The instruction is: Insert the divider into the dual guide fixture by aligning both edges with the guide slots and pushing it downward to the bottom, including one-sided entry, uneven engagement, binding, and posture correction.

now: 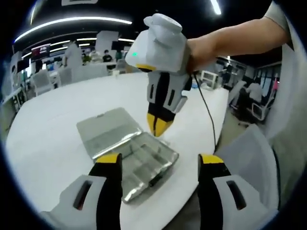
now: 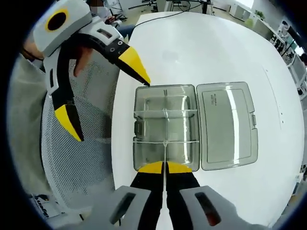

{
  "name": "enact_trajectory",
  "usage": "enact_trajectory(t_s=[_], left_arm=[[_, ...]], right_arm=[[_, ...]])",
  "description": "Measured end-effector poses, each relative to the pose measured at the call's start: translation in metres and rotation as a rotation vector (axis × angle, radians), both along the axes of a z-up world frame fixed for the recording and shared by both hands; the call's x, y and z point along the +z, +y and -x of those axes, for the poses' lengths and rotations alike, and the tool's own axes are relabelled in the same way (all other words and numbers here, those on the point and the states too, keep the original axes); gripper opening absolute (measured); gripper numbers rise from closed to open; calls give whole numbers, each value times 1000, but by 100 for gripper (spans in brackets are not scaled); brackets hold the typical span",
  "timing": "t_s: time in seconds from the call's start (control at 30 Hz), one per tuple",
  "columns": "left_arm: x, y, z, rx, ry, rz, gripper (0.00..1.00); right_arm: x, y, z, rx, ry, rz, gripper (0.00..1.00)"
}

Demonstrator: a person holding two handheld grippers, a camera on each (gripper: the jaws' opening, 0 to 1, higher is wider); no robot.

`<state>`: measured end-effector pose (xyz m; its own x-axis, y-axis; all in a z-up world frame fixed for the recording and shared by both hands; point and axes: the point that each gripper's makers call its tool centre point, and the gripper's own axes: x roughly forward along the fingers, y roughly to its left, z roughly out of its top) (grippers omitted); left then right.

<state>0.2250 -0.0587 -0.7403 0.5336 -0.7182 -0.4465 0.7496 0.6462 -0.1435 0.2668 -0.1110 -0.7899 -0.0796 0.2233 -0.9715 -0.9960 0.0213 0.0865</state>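
Divider, a thin clear strip, stands pinched between the closed right gripper at lower centre, over the open box on the table. Left gripper hangs open, upper left. Seating appears incomplete; pushing down remains.

Your right gripper stands jaws together over the near rim of the clear box, its tips pinched on a thin clear divider that runs down the middle; 2 cross dividers split the interior, so room inside is narrow cells only. The open lid lies flat beside the box and blocks that flank, while the white table beyond is bare and passable. Your left gripper, jaws spread wide, hangs at the table edge over a mesh chair, 1 tip touching or just above the box's corner.
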Motion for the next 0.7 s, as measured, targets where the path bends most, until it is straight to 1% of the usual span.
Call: enact_trajectory(t_s=[0.3, 0.4, 0.7], left_arm=[[0, 1, -1, 1, 2, 2, 62], [0, 1, 0, 2, 4, 2, 62], [0, 1, 0, 5, 3, 4, 62]], right_arm=[[-5, 0, 0, 19, -2, 13, 0], [-7, 0, 0, 37, -12, 24, 0], [-8, 2, 1, 37, -5, 45, 0]])
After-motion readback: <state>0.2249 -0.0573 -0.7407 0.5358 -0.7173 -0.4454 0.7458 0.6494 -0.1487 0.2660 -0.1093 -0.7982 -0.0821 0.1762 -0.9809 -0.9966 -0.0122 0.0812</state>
